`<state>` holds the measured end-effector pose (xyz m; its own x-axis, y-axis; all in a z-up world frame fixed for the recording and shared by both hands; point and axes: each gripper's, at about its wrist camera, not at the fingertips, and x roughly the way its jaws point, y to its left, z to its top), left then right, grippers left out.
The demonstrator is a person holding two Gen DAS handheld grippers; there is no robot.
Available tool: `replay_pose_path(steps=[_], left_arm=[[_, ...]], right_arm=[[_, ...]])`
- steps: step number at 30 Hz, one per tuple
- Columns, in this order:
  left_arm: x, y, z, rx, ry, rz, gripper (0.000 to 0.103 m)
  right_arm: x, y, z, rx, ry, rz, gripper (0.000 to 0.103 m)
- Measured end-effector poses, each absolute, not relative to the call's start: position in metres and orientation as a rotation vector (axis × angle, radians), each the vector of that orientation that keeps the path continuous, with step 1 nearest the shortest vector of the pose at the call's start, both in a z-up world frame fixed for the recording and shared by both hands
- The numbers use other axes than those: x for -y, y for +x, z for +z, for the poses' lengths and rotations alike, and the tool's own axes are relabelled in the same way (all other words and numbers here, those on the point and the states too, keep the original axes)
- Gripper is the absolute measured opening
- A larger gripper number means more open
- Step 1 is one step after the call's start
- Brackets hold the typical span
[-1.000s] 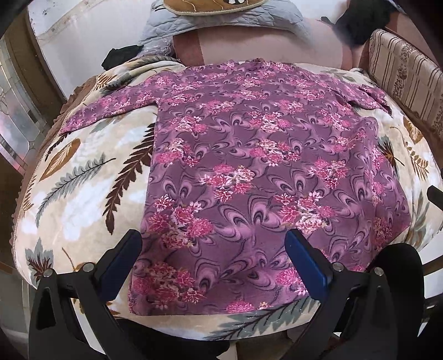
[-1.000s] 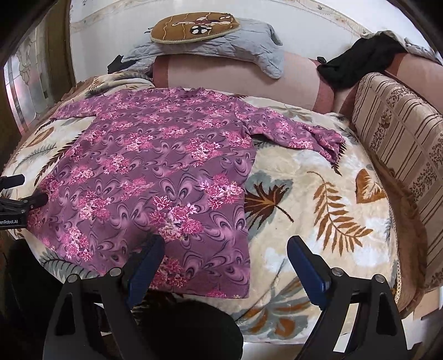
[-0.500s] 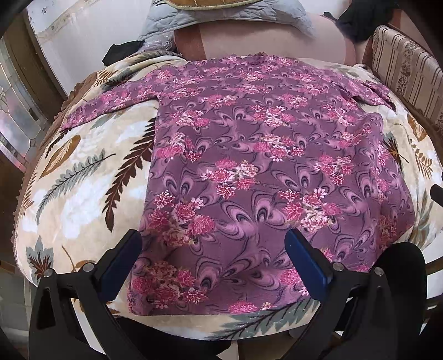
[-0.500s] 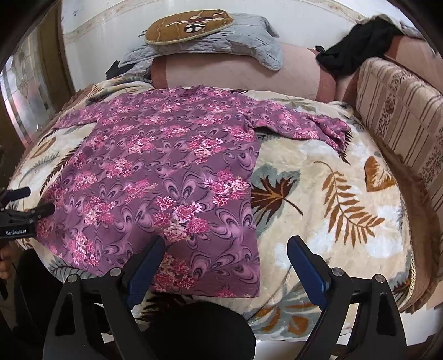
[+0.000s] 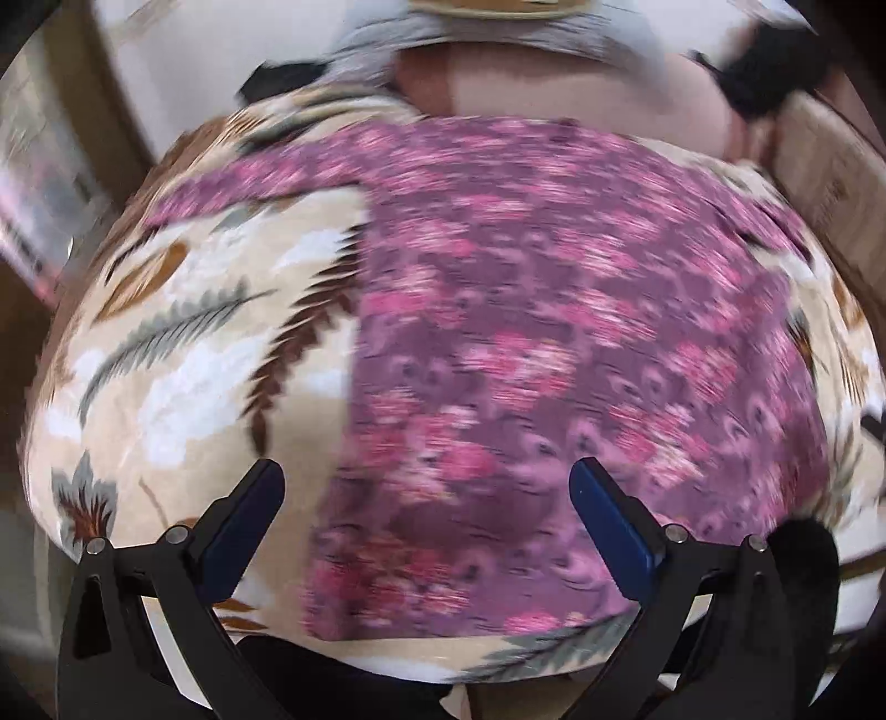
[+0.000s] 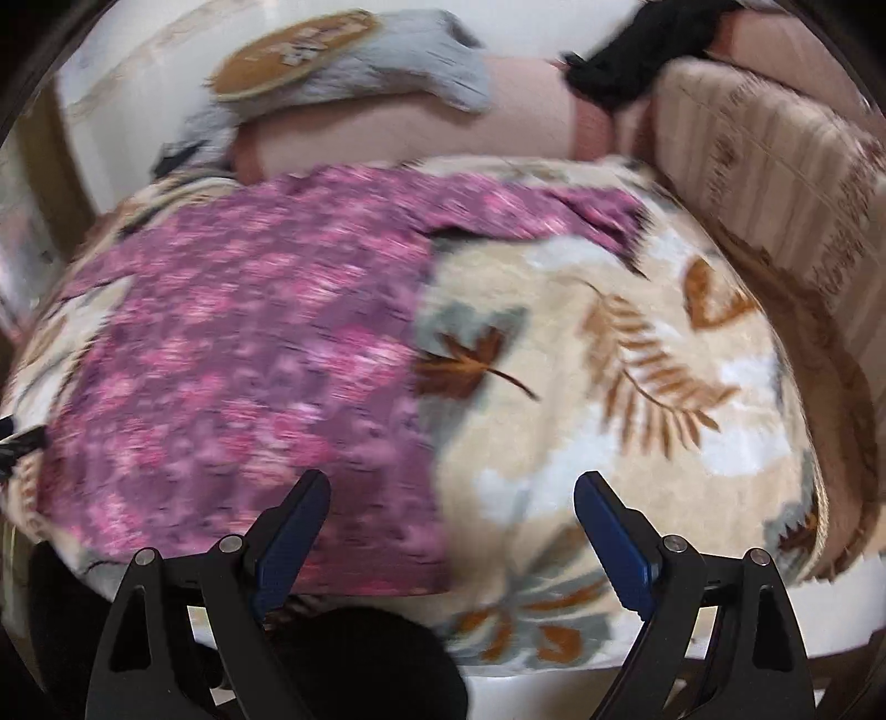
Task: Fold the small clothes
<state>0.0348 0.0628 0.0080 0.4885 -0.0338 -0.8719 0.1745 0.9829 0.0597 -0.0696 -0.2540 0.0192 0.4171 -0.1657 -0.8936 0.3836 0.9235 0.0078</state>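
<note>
Sofa setup again: a leaf-print blanket covers the seat, with a pinkish bolster running along the top of the frame and a grey cushion thrown over it. Some black cloth sits in the upper right of the right wrist view, next to a striped armrest.

The purple floral top is spread flat on the blanket, hem at the bottom of the frame, one sleeve reaching to the upper left in the left view and the other sleeve out to the upper right in the right view.

What's changed: half a second ago both views were sharp, now both are smeared with motion blur (so both hands are clearly on the move). The top has slid rightward in the left view and leftward in the right view, so each gripper now frames its own bottom corner of the hem.

Left gripper has its fingers spread wide, nothing between them. Same for the right gripper, spread and empty, with the garment's side edge running down between its fingers.

My guess is the folding hasn't started yet and this is the approach to grab both hem corners. The top hasn't been disturbed at all.
</note>
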Motion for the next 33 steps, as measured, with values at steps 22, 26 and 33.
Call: replay_pose_path(steps=[22,26,33], left_arm=[[-0.104,0.021,-0.039,-1.391,-0.035,-0.227,0.005],[-0.117,0.027,-0.014,-1.342,-0.117,-0.247,0.005],[-0.076,0.083,0.03,-1.122,-0.059,-0.232,0.061]], right_arm=[[0.267,-0.129,-0.003,-1.187,0.317,-0.257,0.0],[0.284,-0.125,-0.004,-1.18,0.4,-0.281,0.005],[0.278,-0.035,0.032,-1.01,0.384,-0.214,0.029]])
